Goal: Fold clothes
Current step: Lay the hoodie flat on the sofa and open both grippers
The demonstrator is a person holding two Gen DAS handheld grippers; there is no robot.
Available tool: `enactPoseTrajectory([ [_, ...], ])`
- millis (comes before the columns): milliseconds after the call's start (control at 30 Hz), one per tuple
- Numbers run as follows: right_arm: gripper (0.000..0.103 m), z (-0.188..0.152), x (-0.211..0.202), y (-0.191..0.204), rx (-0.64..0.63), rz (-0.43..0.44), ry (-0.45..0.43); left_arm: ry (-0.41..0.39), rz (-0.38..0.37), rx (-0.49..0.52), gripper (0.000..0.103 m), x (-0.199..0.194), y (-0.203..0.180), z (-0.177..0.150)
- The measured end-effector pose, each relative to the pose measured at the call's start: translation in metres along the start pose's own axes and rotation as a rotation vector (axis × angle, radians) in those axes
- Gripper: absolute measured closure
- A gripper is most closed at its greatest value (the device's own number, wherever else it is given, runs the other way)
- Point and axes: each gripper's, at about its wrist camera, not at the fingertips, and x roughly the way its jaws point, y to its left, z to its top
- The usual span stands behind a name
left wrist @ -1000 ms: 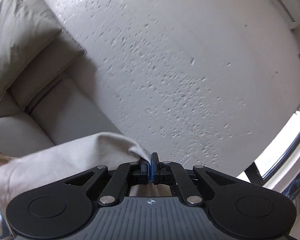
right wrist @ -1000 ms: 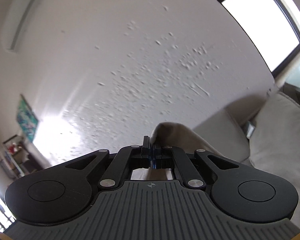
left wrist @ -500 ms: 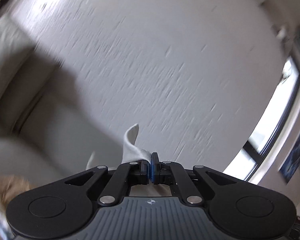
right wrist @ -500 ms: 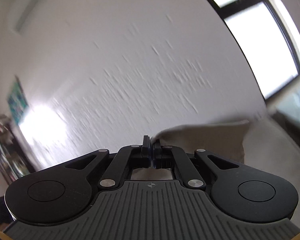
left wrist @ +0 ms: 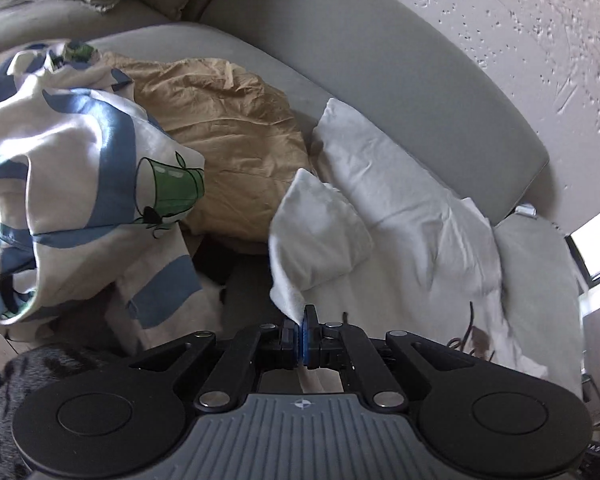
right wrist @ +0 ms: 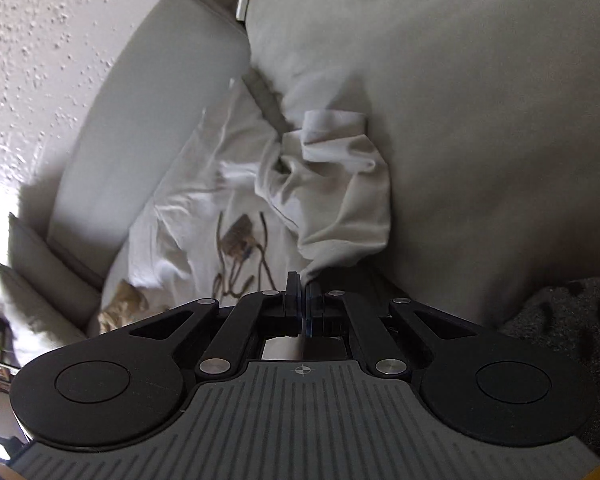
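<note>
A white T-shirt (left wrist: 404, 200) with a dark printed design lies spread on the grey sofa seat (left wrist: 228, 52). My left gripper (left wrist: 302, 320) is shut on one edge of it, with a sleeve (left wrist: 316, 232) folded just ahead of the jaws. In the right wrist view the same shirt (right wrist: 204, 200) lies rumpled, its print (right wrist: 240, 248) showing and a sleeve (right wrist: 336, 136) bunched against a cushion. My right gripper (right wrist: 302, 286) is shut on the shirt's near edge.
A tan garment (left wrist: 228, 128) and a white cloth with blue stripes and a green print (left wrist: 80, 160) are piled to the left on the sofa. A big grey cushion (right wrist: 480, 120) stands to the right. The sofa back (left wrist: 380, 60) meets a textured white wall (left wrist: 540, 20).
Both grippers have swung down from pointing at the wall to the sofa seat, bringing the shirt down with them. It now lies spread on the seat; both stay shut on it.
</note>
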Motion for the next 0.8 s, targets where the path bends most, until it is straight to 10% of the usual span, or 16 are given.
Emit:
enactPoseTrajectory([
  [533,0.101,-0.029,-0.012,0.001,-0.157,-0.146,0.073,0.018,0.213,0.164,0.090,-0.023,-0.010,-0.037],
  [667,0.076,-0.025,-0.022,0.010,-0.194,-0.175,0.101,-0.053,0.270,0.198,0.061,-0.053,-0.015,-0.038],
  [800,0.054,-0.008,-0.060,0.020,-0.266,-0.164,-0.034,-0.203,0.222,0.294,0.056,-0.092,-0.041,-0.047],
])
